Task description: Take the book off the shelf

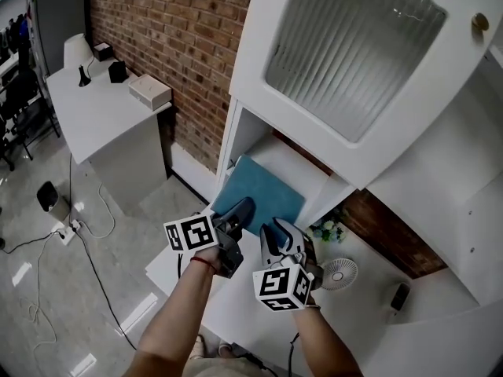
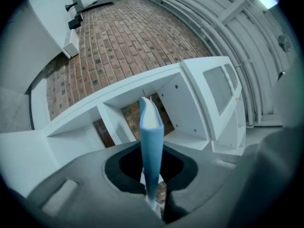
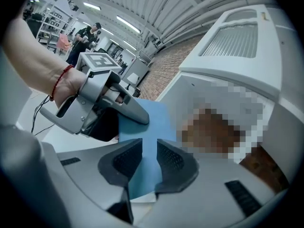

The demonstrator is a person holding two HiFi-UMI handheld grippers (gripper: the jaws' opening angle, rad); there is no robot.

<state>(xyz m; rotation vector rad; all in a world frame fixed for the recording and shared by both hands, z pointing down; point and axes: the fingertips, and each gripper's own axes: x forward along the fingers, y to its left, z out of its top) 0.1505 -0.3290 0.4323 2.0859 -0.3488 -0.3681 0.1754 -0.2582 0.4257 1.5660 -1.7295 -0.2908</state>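
**Book** (image 1: 263, 191): thin, flat, with a plain matte teal cover. No title or print can be made out. In the head view both tools cover its near edge. Seen from the left gripper it stands edge-on, a pale strip of pages between the two covers. Its far end lies in the open compartment of the shelf (image 1: 253, 136) ahead of the tools, and its near end juts out towards them. Whether it rests on the board cannot be told.

**Left tool** (image 1: 240, 210): grey, with dark pads, clenched on the book's near edge. A red cord (image 1: 203, 262) circles the wrist behind it.

**Right tool** (image 3: 148, 158): released. Its ribbed black pads stand apart, and the teal cover shows in the gap, just beyond them and not pinched.

**Shelf unit:** white, smooth, boxy. A door (image 1: 346, 53) with ribbed frosted glass hangs above the tools and hides the upper compartment.

**Surroundings:** a rough red brick wall (image 1: 157, 30) stands beyond the left tool. A white desk (image 1: 94, 120) far to its left carries a pale box (image 1: 149, 91). A small round fan (image 1: 339, 273) sits right of the right tool.
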